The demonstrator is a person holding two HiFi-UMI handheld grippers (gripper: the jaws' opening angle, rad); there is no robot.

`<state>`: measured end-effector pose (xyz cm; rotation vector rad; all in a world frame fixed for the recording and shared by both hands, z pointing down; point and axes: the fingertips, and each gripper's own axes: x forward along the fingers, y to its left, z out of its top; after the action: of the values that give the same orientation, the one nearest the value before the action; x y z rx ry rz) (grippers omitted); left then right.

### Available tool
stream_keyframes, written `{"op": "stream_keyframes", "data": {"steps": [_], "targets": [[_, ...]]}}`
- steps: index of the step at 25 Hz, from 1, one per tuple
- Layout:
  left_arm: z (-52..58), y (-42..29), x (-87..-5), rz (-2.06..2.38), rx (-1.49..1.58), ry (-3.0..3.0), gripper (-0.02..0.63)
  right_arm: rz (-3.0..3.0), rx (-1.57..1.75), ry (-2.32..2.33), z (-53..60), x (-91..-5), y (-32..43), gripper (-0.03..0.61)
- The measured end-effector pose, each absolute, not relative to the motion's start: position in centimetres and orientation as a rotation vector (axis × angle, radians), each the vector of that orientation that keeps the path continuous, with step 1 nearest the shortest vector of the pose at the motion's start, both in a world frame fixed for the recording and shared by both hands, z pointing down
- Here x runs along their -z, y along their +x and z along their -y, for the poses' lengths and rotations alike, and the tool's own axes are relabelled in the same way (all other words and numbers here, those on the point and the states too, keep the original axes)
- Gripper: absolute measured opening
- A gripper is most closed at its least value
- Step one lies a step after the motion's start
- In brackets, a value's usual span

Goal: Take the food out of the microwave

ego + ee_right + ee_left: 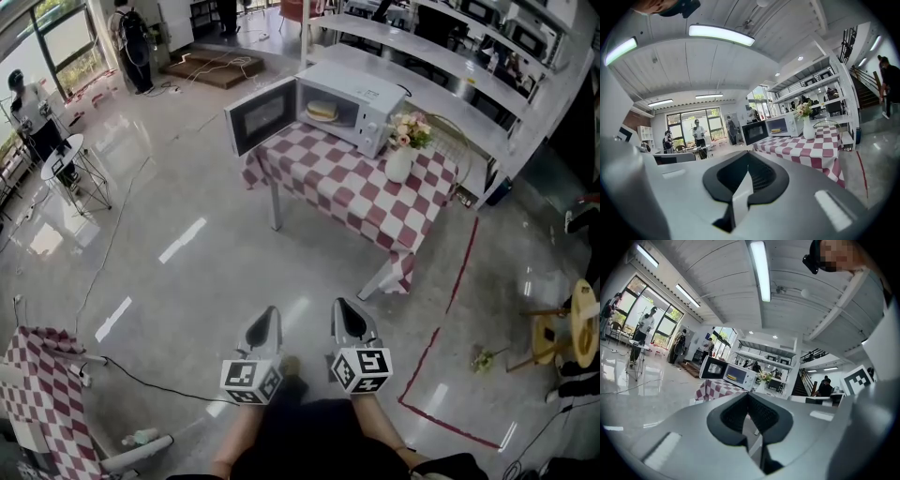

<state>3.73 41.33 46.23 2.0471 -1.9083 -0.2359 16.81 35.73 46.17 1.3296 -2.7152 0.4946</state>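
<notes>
A white microwave (349,101) stands on a red-and-white checkered table (361,192) across the room, its door (262,116) swung open to the left. Inside it lies yellowish food on a plate (322,110). My left gripper (265,323) and right gripper (349,317) are side by side low in the head view, far short of the table, both shut with nothing between the jaws. The left gripper view shows its gripper (748,395) pointed toward the microwave (737,375). In the right gripper view, that gripper (748,155) sits below the microwave (780,125).
A white vase of flowers (401,155) stands on the table beside the microwave. A red tape line (441,328) marks the floor right of the table. Another checkered table (37,394) sits at bottom left, with a cable (141,380) across the floor. People stand far left (26,108).
</notes>
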Motion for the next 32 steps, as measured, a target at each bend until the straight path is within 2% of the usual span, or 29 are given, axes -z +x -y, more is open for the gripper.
{"op": "stream_keyframes", "data": {"steps": [17, 32], "targets": [[-35.1, -2.9, -46.8, 1.994, 0.193, 2.038, 0.009, 2.705, -0.502, 1.407, -28.3, -46.8, 13.5, 0.002], [-32.3, -5.4, -47.5, 1.991, 0.177, 2.036, 0.009, 2.696, -0.557, 1.368, -25.6, -47.9, 10.3, 0.001]]}}
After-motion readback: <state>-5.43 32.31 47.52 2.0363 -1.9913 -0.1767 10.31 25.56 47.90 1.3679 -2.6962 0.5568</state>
